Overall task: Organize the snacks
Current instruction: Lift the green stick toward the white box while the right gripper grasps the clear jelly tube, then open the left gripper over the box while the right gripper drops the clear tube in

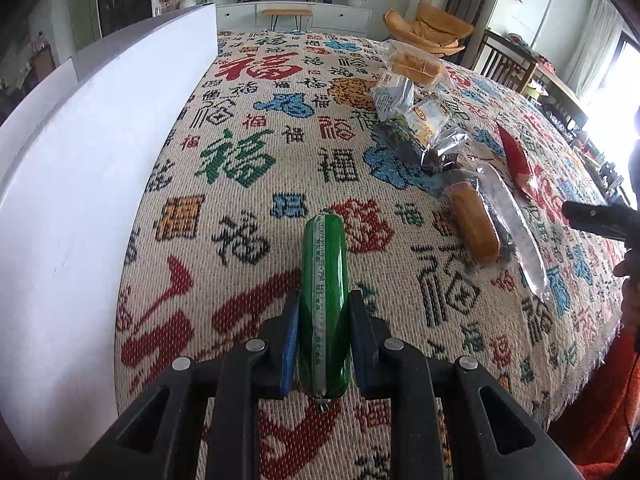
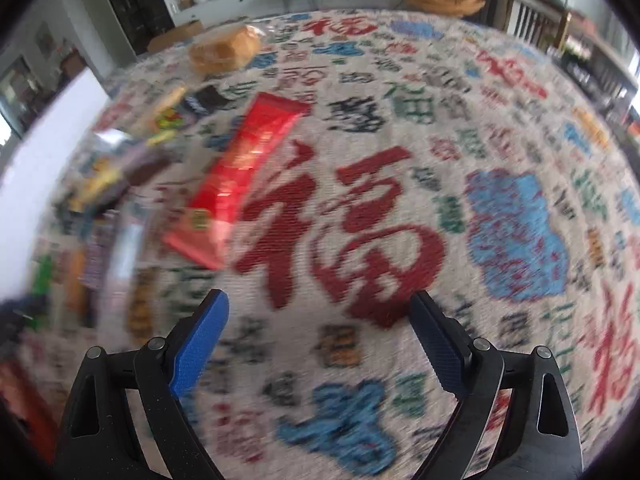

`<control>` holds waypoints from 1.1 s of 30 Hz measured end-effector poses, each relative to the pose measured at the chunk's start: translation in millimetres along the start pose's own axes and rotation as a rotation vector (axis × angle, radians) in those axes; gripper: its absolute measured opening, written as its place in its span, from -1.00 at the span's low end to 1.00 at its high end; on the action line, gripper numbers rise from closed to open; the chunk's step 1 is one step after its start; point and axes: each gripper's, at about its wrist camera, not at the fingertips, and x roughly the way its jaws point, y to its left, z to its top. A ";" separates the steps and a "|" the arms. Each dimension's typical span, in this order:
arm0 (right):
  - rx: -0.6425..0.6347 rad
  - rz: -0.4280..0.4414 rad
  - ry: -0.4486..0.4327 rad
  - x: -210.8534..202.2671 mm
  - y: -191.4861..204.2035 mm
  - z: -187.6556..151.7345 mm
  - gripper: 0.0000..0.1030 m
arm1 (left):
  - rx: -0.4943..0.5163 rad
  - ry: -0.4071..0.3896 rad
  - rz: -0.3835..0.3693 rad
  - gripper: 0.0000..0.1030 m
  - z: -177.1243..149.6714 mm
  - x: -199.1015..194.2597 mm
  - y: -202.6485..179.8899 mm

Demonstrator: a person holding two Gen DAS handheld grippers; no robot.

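Note:
My left gripper [image 1: 324, 300] is shut on a green sausage stick [image 1: 324, 272], which points forward over the patterned cloth [image 1: 248, 128]. A row of wrapped snacks lies to its right: a bun in clear wrap [image 1: 476, 224], a red packet [image 1: 516, 156], several small packets [image 1: 420, 120] and a bread bag [image 1: 412, 64]. In the blurred right wrist view my right gripper [image 2: 320, 300] is open above the cloth with nothing between its fingers. A long red snack packet [image 2: 248, 168] lies ahead and left of it. More snacks [image 2: 108, 184] lie in a smeared pile at the left.
A tall white board [image 1: 92, 160] stands along the cloth's left side. The right gripper's dark body [image 1: 596, 218] and a person's hand show at the right edge of the left wrist view. A bread bag [image 2: 224, 50] lies at the cloth's far side.

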 end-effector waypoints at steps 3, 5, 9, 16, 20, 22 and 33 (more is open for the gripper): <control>0.035 0.211 0.047 -11.7 35.2 5.8 0.77 | -0.026 -0.006 -0.025 -0.57 -6.8 -5.5 2.4; 0.010 0.211 0.076 -7.3 60.8 12.2 0.77 | -0.031 -0.011 -0.038 -0.57 -8.9 -8.7 1.6; -0.047 0.131 0.145 20.1 96.0 22.2 0.13 | -0.030 -0.036 -0.048 -0.57 -13.3 -17.8 1.8; -0.174 -0.002 0.190 46.5 121.9 8.5 -0.57 | -0.059 -0.043 -0.065 -0.57 -13.6 -19.7 7.2; -0.121 0.037 0.178 38.6 109.5 7.3 -0.65 | -0.106 -0.075 -0.140 -0.57 -8.8 -39.5 10.8; -0.062 0.072 0.154 24.8 95.0 7.9 -0.65 | -0.124 -0.102 -0.177 -0.57 -3.8 -54.3 12.6; 0.101 0.464 0.063 -44.7 135.3 48.0 -0.65 | -0.276 -0.251 -0.226 -0.57 37.6 -144.8 87.8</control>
